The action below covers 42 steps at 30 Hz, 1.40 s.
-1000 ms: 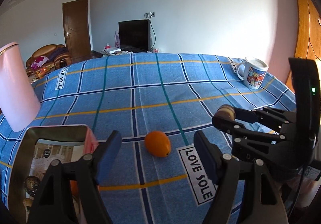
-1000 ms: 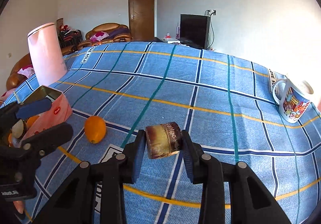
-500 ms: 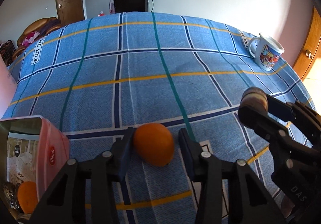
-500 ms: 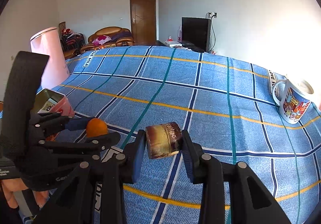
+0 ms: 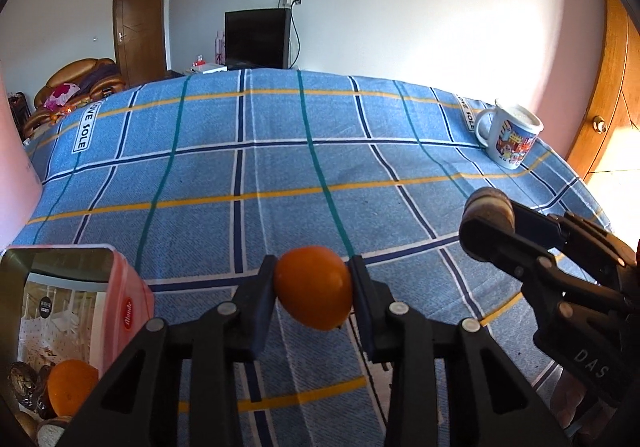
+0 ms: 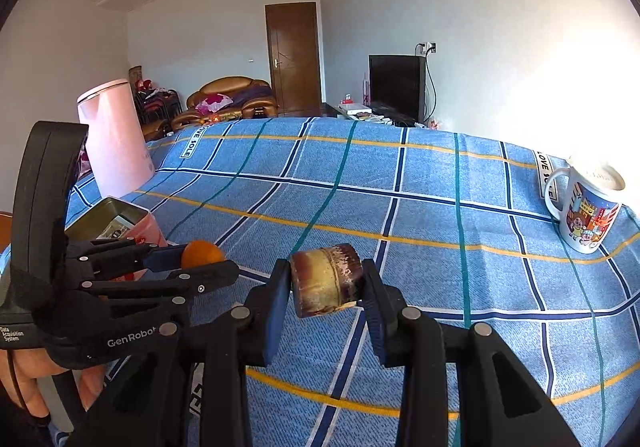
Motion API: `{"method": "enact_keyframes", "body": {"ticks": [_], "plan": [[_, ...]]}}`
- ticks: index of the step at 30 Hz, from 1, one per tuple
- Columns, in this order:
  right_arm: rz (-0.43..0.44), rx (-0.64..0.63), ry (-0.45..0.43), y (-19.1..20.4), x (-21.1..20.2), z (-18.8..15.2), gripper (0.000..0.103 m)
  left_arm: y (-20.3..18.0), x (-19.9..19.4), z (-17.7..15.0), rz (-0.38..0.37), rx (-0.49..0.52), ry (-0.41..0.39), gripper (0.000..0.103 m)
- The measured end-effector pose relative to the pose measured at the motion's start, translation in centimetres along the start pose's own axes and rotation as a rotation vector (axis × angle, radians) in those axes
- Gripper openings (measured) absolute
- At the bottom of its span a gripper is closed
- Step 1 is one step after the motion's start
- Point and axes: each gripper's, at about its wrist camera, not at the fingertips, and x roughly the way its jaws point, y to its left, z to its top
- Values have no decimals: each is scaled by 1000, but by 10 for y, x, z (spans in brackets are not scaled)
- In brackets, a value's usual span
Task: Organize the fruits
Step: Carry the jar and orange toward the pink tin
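Since a second ago the left gripper [image 5: 313, 293] has come in around the orange [image 5: 313, 293]; its jaws are closing, both pads touching the fruit, near the front edge of the checked blue bed [image 5: 280, 167]. Right gripper [image 6: 326, 287] stays pinching a brown cylindrical piece [image 6: 326, 281]. A pink tin [image 5: 120, 311] with another orange [image 5: 72, 387] sits at the front left corner.

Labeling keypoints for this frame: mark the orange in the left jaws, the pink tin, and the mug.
orange [image 5: 314, 287], left wrist view, middle of the peel between the jaws.
pink tin [image 5: 128, 307], left wrist view, outer pink side wall by the red logo.
mug [image 6: 586, 217], right wrist view, printed side of the body.
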Motion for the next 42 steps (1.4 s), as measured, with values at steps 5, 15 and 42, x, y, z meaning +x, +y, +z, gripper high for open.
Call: {"method": "enact_keyframes", "body": {"ticks": [5,15,42], "plan": [[15,-4,-43,1,-8,0,37,-5,-10,1,19,23,-57,37],[15,-20,-102,3,-18,-2,37,-8,-22,-1,45,41,-130,37],[1,-44,-227,6,-41,-7,37,-13,-54,-13,85,64,-286,37]]}}
